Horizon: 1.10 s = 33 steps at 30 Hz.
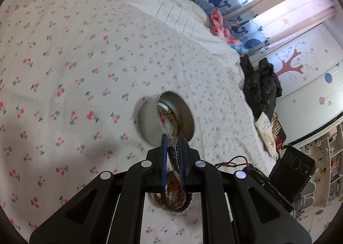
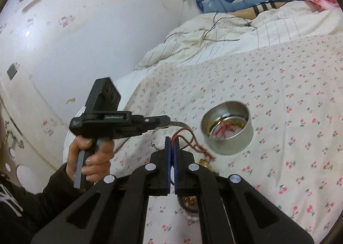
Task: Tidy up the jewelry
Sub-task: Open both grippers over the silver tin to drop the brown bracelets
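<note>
A round metal tin (image 1: 171, 115) lies on the cherry-print bed sheet (image 1: 75, 61) with red cord and gold chain inside. My left gripper (image 1: 172, 137) hangs just in front of the tin, shut on a blue-and-white patterned bangle (image 1: 173, 153). In the right wrist view a hand holds this left gripper (image 2: 166, 121), and the bangle (image 2: 179, 125) sticks out toward the tin (image 2: 227, 130). My right gripper (image 2: 171, 140) is shut on a red-brown cord bracelet (image 2: 193, 143) whose beaded end dangles to the right. A small heap of jewelry (image 1: 171, 201) lies under the grippers.
A rumpled striped duvet (image 2: 214, 35) lies at the head of the bed. Dark clothes (image 1: 261, 85), a black box (image 1: 293, 168) and a red wire (image 1: 231, 161) sit past the bed's right edge. A white wall (image 2: 85, 29) bounds the far left.
</note>
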Each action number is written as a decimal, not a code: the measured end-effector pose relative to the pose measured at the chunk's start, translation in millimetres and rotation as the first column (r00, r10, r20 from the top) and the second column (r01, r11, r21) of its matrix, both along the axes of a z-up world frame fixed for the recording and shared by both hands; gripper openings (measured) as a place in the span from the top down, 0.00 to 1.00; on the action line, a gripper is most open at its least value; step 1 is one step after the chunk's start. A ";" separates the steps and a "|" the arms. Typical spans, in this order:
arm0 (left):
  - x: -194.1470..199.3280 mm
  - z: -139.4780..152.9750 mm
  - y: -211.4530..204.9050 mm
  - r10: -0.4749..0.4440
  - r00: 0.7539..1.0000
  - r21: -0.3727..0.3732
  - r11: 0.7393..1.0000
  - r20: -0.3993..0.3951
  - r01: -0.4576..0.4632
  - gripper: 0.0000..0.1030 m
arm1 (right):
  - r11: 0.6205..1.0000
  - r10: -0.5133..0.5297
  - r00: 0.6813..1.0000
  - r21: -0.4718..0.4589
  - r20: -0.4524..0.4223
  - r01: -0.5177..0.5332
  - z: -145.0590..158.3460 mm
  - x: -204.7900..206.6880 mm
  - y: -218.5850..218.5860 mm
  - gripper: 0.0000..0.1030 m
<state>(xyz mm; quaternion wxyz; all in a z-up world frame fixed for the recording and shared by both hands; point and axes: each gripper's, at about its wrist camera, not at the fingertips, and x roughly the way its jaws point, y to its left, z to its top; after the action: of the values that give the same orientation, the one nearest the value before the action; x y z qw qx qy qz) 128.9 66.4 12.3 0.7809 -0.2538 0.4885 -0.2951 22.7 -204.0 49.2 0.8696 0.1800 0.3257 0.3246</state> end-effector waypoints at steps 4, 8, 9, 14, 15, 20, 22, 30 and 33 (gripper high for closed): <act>8.7 10.5 -11.1 0.007 0.999 -0.017 1.000 0.034 -0.007 0.92 | 0.999 -0.043 0.999 0.020 0.018 0.043 8.9 1.8 -9.3 0.97; 23.0 14.1 -28.6 0.009 0.999 -0.034 0.999 0.046 -0.007 0.92 | 0.998 -0.061 0.998 0.011 0.027 0.060 15.5 14.0 -7.0 0.97; 25.8 12.9 -32.0 0.011 0.999 -0.031 0.999 0.046 -0.009 0.92 | 0.998 -0.061 0.998 0.007 0.029 0.061 17.2 17.4 -5.4 0.97; 43.2 -6.9 -60.1 0.004 1.000 0.041 0.999 0.022 -0.004 0.92 | 0.997 -0.078 0.996 0.024 0.035 0.077 22.1 40.0 -6.3 0.97; 46.4 -12.6 -66.6 -0.008 1.000 0.066 0.998 0.011 0.007 0.92 | 0.996 -0.086 0.996 0.028 0.035 0.085 22.7 45.1 -7.9 0.97; 51.0 -20.2 -82.9 -0.025 1.000 0.190 0.982 0.013 0.022 0.87 | 0.993 -0.115 0.993 0.024 0.015 0.114 18.0 73.0 -9.9 0.97; 48.8 -13.3 -80.0 -0.019 0.999 0.203 0.979 0.042 0.010 0.79 | 0.993 -0.120 0.993 0.015 -0.003 0.120 10.1 81.2 -7.5 0.97; 49.5 3.0 -34.2 0.095 0.993 0.170 0.980 0.072 -0.106 0.62 | 0.978 -0.110 0.989 -0.191 -0.100 0.090 -34.8 106.5 35.1 0.97; 50.4 2.6 -25.6 0.113 0.992 0.168 0.978 0.060 -0.122 0.61 | 0.967 -0.113 0.972 -0.248 -0.206 0.059 -57.9 113.2 42.8 0.53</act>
<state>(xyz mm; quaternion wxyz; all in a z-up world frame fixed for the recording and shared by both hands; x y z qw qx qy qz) 179.3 40.8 14.9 0.8278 -0.2069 0.4766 -0.2115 135.9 -161.2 -8.7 0.8572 0.1219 0.4479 0.2228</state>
